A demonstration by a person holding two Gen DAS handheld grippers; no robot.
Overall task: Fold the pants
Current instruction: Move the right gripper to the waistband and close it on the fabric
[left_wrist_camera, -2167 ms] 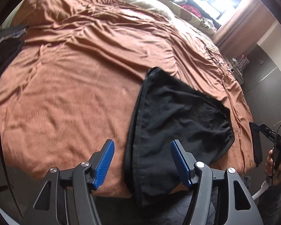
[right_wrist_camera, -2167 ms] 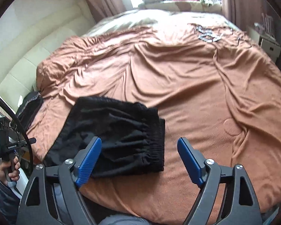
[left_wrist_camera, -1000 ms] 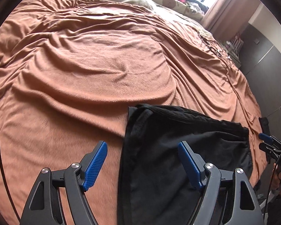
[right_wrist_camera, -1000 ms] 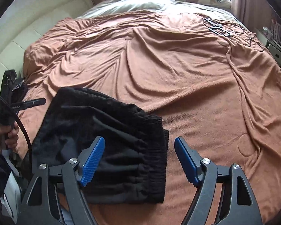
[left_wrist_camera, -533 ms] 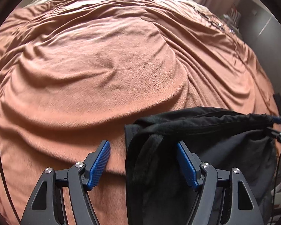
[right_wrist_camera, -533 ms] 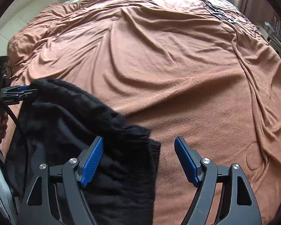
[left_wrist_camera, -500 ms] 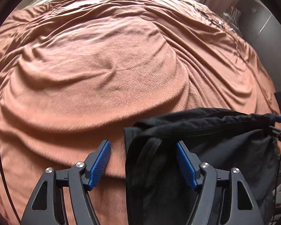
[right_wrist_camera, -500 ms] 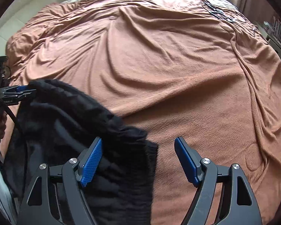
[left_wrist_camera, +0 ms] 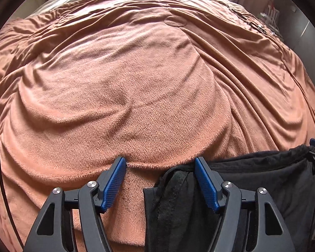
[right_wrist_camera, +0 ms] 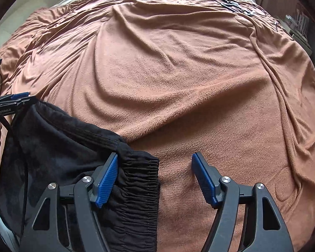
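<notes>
The black pants (left_wrist_camera: pixel 252 180) lie in a folded bundle at the near edge of a bed covered by a rust-brown blanket (left_wrist_camera: pixel 115 84). Each gripper sits over one end of that bundle, pointing steeply down.

In the left wrist view, the left gripper (left_wrist_camera: pixel 160 180) has its jaws apart with nothing pinched. The hemmed corner of the pants lies between them, close against the right-hand pad, while bare blanket fills the gap toward the left-hand pad. Its jaws have just been closing a little, but neither pad presses the cloth.

In the right wrist view, the right gripper (right_wrist_camera: pixel 154 177) is likewise unclenched. The gathered elastic waistband (right_wrist_camera: pixel 140 180) lies between the jaws, just beside the left-hand pad; the other half of the gap holds only blanket. These jaws too have just been narrowing, and the cloth between them is still free.

The risks, as I judge them:
- Each corner sits off-centre in its jaws — a closing pinch could take only the top layer, and the folded stack would peel open when lifted.
- The plush blanket lies directly under both gaps, so a deep pinch could snag it along with the pants.
- If one side grips before the other, the bundle could skew and the edges come out misaligned.
</notes>
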